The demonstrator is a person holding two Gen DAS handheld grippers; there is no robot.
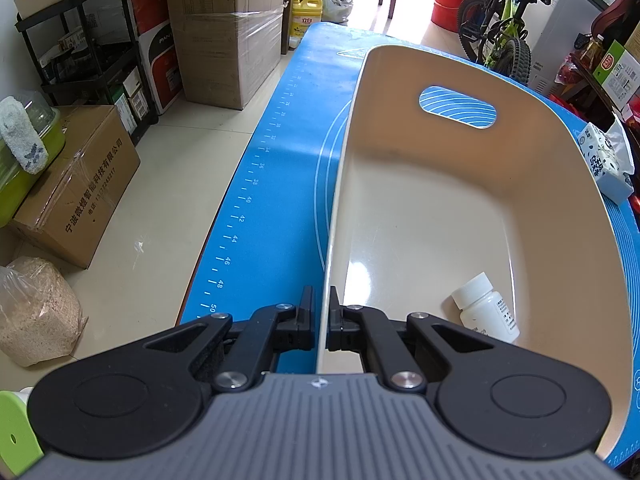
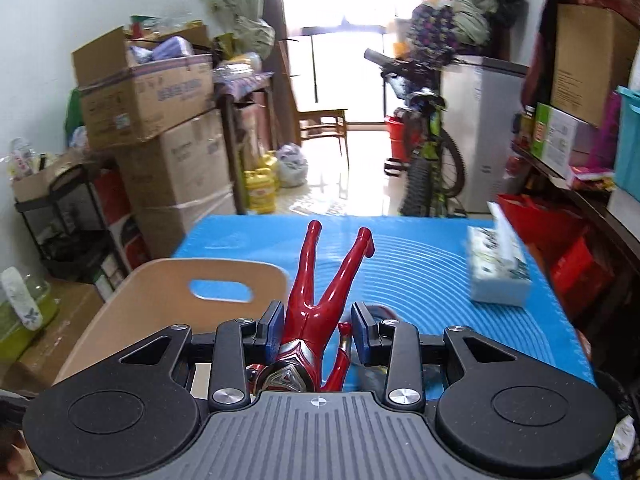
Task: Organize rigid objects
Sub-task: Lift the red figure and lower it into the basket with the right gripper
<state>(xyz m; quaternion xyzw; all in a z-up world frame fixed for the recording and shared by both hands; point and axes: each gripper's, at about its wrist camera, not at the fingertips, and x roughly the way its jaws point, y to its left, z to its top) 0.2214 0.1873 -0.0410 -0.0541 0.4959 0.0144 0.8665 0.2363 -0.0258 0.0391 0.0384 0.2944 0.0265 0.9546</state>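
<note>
A blue mat [image 1: 276, 184] covers the counter ahead of both tools. On it sits a beige bin [image 1: 420, 208]; the left tool [image 1: 322, 312] is nearly closed, pinching the bin's near rim. A red figure [image 2: 320, 300] lies between the right tool's [image 2: 318, 326] wide-apart fingers, legs pointing away; whether it is gripped is unclear. A white bottle [image 1: 486, 308] lies inside the bin, just right of the left tool.
</note>
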